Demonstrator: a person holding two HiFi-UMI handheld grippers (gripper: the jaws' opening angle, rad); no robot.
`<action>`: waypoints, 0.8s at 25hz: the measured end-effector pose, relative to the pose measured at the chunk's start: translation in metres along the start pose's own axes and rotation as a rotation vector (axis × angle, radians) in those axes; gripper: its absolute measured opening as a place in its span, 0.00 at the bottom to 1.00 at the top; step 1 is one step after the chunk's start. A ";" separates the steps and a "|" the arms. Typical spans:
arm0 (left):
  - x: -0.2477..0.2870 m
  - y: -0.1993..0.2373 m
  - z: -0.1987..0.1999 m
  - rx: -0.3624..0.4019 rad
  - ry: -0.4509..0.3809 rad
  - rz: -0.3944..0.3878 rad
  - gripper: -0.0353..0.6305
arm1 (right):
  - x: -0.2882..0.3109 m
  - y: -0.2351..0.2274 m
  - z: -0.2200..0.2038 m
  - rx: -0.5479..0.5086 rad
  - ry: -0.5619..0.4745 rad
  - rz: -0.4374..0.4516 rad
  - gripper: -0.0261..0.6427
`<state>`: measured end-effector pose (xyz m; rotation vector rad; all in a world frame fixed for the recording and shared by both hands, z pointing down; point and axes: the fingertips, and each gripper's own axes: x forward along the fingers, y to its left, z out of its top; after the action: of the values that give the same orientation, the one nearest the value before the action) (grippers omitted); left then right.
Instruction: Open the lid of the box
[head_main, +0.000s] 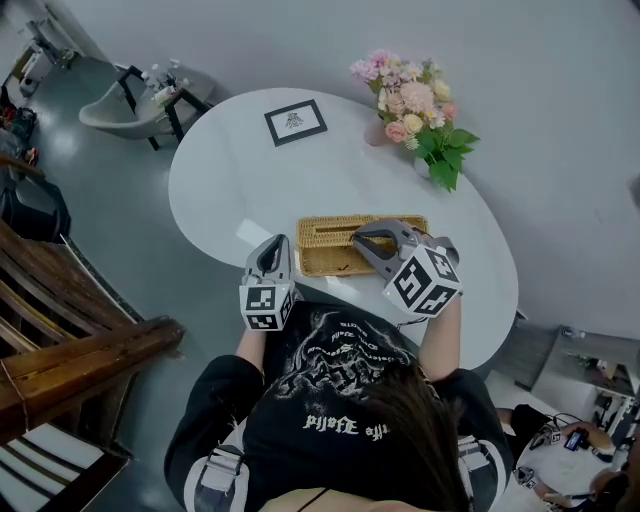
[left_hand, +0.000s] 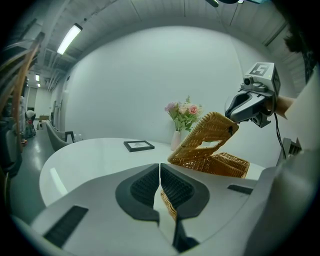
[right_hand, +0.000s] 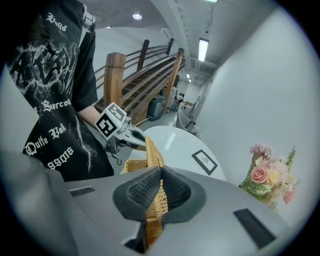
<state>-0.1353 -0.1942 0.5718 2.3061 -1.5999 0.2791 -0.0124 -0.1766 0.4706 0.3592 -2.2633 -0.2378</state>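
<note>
A flat wicker box (head_main: 322, 262) lies on the white oval table (head_main: 240, 180) near its front edge. Its lid (left_hand: 207, 134) stands tilted up, hinged at the far side, with the open box (left_hand: 231, 165) under it. My right gripper (head_main: 362, 238) is shut on the lid's raised edge (right_hand: 154, 156); in the left gripper view the right gripper (left_hand: 235, 122) pinches the lid's top corner. My left gripper (head_main: 274, 245) is at the box's left end, jaws together, with wicker rim (left_hand: 168, 206) showing between them.
A vase of pink flowers (head_main: 415, 110) stands at the table's far right, and a small black picture frame (head_main: 295, 122) lies at the far middle. A wooden railing (head_main: 70, 350) runs along the left. A grey chair (head_main: 140, 100) stands beyond the table.
</note>
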 end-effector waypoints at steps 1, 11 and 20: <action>0.000 0.000 0.000 0.000 0.000 -0.002 0.09 | 0.000 -0.001 0.000 -0.003 0.000 -0.001 0.09; 0.001 0.001 0.001 0.001 0.000 -0.003 0.09 | 0.001 -0.019 0.005 -0.039 -0.001 -0.028 0.09; -0.002 0.005 -0.001 -0.003 0.001 0.006 0.09 | 0.001 -0.036 0.011 -0.080 0.000 -0.042 0.09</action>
<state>-0.1410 -0.1938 0.5727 2.2992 -1.6061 0.2786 -0.0151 -0.2107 0.4541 0.3644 -2.2400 -0.3494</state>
